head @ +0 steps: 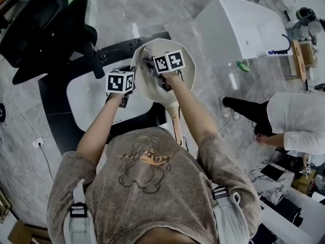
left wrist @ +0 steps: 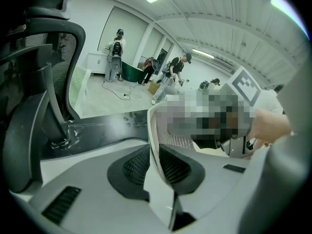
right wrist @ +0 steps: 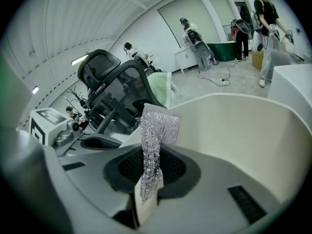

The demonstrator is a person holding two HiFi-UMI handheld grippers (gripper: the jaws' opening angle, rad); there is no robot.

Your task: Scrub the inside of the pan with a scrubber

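Over the sink [head: 84, 105], left tongs [left wrist: 157, 152] pinching pan [head: 189, 72] rim, right tongs [right wrist: 148, 172] pinching silvery scrubber [right wrist: 157, 128]

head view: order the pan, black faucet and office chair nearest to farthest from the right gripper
1. pan: surrounds the right gripper, which holds the scrubber
2. black faucet: to its left, by the sink
3. office chair: farthest, upper left corner

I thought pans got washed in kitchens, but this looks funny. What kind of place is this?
Probably a big workroom or test hall, not a home kitchen. The sink sits out on an open marbled floor, an office chair is beside it, and other people stand far off.
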